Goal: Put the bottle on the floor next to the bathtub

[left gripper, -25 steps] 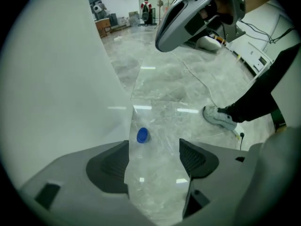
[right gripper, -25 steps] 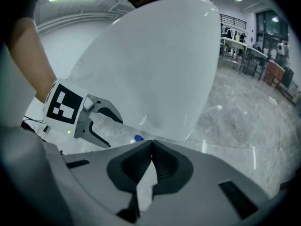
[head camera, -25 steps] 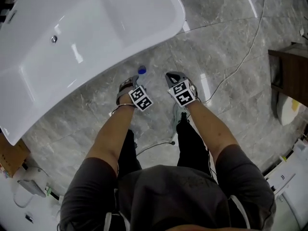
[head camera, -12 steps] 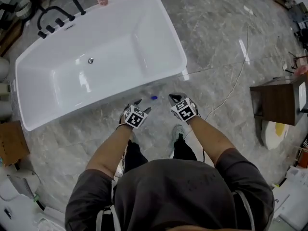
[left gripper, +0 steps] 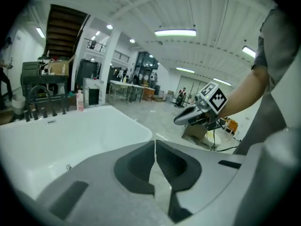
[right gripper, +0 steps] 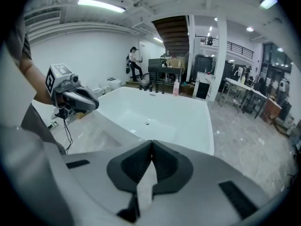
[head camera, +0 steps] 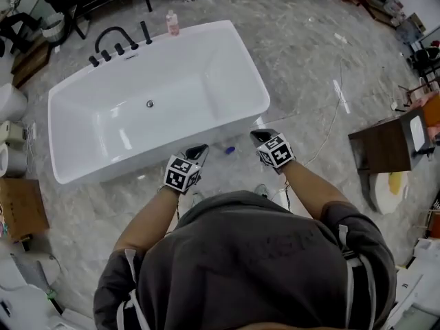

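A small clear bottle with a blue cap (head camera: 229, 150) rests on the grey marble floor, close to the near right corner of the white bathtub (head camera: 158, 50). My left gripper (head camera: 200, 148) hangs above the floor left of the bottle and apart from it. Its jaws are closing and meet at the tips (left gripper: 155, 142) with nothing between them. My right gripper (head camera: 256, 135) is right of the bottle, also shut and empty (right gripper: 151, 142). Each gripper shows in the other's view: the right gripper (left gripper: 181, 120) and the left gripper (right gripper: 94, 105).
A black faucet set (head camera: 113, 43) and a pink bottle (head camera: 172, 23) stand at the tub's far rim. A brown cabinet (head camera: 385, 143) stands at the right, with a thin cable (head camera: 330, 126) across the floor. A cardboard box (head camera: 20, 208) and white toilets (head camera: 10, 102) are at the left.
The view has pulled up and back. Both grippers rose away from the bottle, which stays on the floor by the tub. The left jaws, open before, have come together.
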Available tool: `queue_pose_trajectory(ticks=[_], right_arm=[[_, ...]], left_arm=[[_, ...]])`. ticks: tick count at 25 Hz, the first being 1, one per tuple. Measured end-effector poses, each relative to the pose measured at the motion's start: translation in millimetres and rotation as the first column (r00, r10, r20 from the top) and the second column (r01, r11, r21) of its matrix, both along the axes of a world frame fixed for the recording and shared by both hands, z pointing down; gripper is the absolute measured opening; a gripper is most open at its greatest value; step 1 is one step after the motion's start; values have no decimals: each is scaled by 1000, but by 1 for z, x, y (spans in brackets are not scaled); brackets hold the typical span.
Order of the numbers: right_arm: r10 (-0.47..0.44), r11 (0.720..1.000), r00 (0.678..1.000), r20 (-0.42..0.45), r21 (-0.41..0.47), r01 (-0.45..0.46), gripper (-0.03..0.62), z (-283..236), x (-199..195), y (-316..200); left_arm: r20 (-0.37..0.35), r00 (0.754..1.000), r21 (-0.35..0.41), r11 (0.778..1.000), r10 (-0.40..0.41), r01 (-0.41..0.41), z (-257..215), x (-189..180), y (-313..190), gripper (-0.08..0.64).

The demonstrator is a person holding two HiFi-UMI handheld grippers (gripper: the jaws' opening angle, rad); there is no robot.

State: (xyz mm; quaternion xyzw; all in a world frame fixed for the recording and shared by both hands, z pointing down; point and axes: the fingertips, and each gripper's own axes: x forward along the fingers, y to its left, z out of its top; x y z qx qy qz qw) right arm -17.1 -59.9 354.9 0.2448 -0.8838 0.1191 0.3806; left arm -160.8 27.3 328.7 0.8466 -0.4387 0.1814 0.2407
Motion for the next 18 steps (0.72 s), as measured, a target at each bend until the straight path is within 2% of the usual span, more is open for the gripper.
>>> queue_pose_trajectory(ticks=[4, 7, 11, 14, 18], right_arm=[[10, 999, 999, 53, 39, -12, -6, -36, -1, 14], [-3, 999, 995, 99, 45, -1, -7, -53, 10, 14], [-47, 998, 987, 151, 42, 41, -8, -69, 38, -5], [-83, 996, 984, 158, 39, 78, -8, -74, 63, -22], [-112, 993, 972, 205, 52, 103, -8, -95, 85, -38]], left_arm=[[-20, 1000, 92, 996, -17, 18, -46, -15, 18, 6], [-58, 997, 125, 990, -52, 59, -68, -10, 21, 5], [-74, 988, 159, 976, -136, 146, -86, 12, 7, 5], [-121, 962, 157, 953, -243, 261, -94, 32, -1, 5], [-119, 950, 161, 938, -289, 306, -96, 57, -9, 5]])
